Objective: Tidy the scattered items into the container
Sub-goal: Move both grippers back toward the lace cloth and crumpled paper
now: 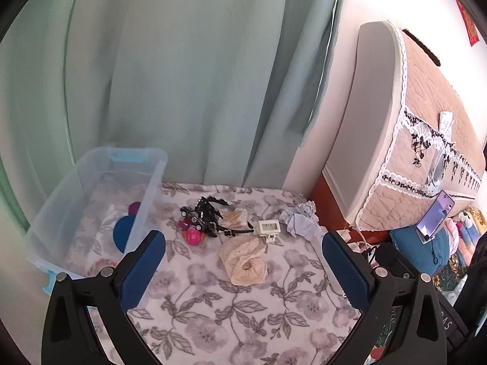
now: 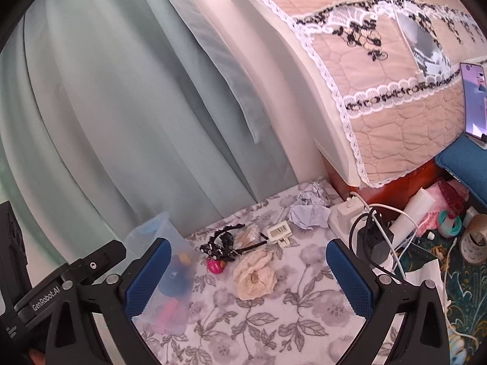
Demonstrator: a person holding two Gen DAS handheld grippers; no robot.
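A clear plastic bin [image 1: 146,188] [image 2: 158,231] stands at the left on a flowered blanket [image 1: 243,310] and holds a blue disc and other small things. Scattered to its right lie a cream knitted cloth [image 1: 245,260] [image 2: 254,276], a pink ball [image 1: 194,237] [image 2: 216,266], a black toy car [image 1: 191,213] [image 2: 217,251], a black headband [image 1: 237,229], a small white gadget [image 1: 268,228] [image 2: 278,231] and crumpled paper [image 1: 299,219] [image 2: 309,213]. My left gripper [image 1: 243,258] is open above the cloth, nothing between its fingers. My right gripper [image 2: 248,267] is open too, empty.
A pale green curtain [image 1: 182,91] hangs behind the blanket. At the right stands a cushioned headboard with a lace-trimmed cover [image 2: 395,91], a lit phone [image 1: 435,216] on a blue pillow, and a power strip with cables [image 2: 365,225] and tape rolls [image 2: 474,240].
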